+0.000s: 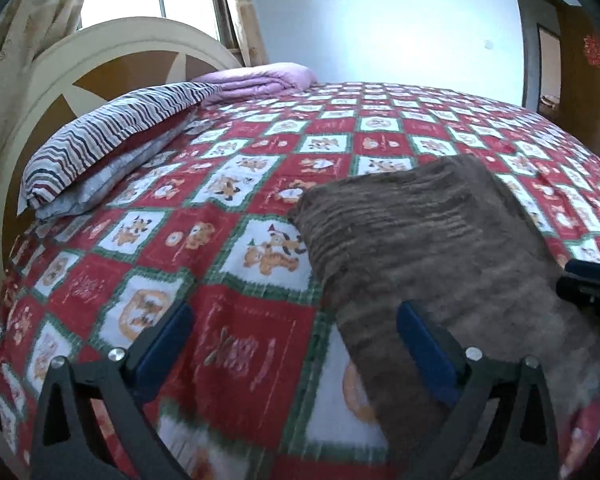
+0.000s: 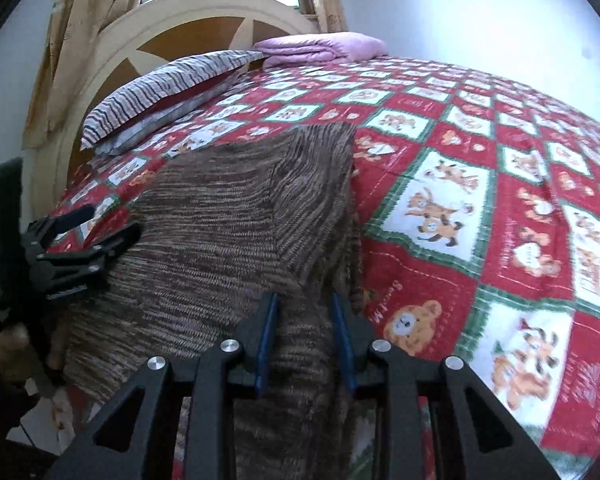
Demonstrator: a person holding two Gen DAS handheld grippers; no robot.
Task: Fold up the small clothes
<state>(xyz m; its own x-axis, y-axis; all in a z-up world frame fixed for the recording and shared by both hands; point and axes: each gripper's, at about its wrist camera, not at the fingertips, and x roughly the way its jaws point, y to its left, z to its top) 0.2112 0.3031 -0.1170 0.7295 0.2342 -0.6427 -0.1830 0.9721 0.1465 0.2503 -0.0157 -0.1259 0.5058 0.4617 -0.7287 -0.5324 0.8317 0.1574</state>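
A brown striped knit garment [image 1: 440, 248] lies folded on the red patterned bedspread [image 1: 228, 200]. My left gripper [image 1: 296, 320] is open wide over the garment's left edge, its right finger above the cloth and its left finger above the bedspread, holding nothing. In the right wrist view the garment [image 2: 236, 216] fills the middle. My right gripper [image 2: 306, 308] stands partly closed around a raised fold of the garment's near right edge; the cloth sits between the blue pads. The left gripper shows at the left [image 2: 72, 248], the right one at the right edge [image 1: 592, 284].
A striped pillow [image 1: 112, 136] and a folded purple blanket [image 1: 260, 78] lie at the head of the bed by the round headboard [image 1: 60, 60]. A window with curtains is behind. A brown door [image 1: 580, 72] is at the far right.
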